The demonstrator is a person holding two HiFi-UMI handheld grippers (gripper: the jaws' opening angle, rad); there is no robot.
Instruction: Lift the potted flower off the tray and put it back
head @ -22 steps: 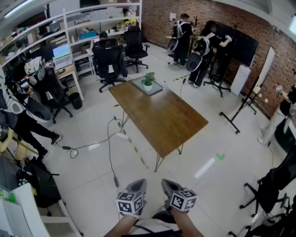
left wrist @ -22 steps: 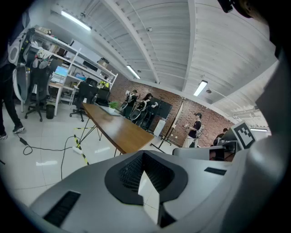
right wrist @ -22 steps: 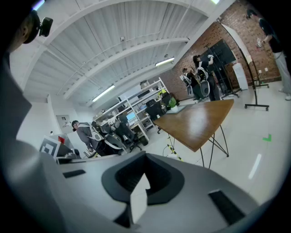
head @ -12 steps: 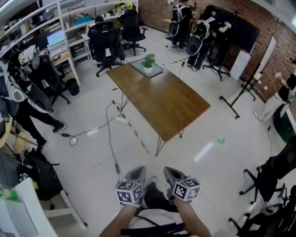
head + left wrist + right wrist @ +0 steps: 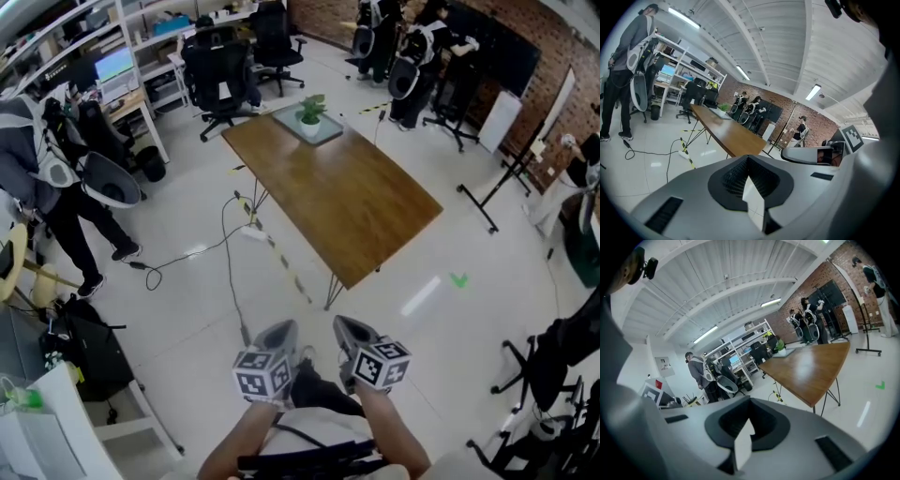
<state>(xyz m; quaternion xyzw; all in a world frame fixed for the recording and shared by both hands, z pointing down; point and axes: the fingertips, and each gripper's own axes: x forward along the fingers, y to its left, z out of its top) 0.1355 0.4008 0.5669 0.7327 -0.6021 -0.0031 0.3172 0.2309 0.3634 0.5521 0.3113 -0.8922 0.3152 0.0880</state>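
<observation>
Apparently the approach step: left gripper [image 5: 278, 330] and right gripper [image 5: 349, 325], closed and empty, hung well short of the wooden table [image 5: 347, 197]; the potted flower [image 5: 310, 110] stood on its tray [image 5: 328, 134] at the far corner; next, walking closer

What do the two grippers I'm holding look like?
Both the left gripper and the right gripper are smooth grey moulded shells tapering to rounded jaws, with black ribbed padding lining a V-shaped notch. Each carries a white cube printed with black square markers. No cables show.
</observation>
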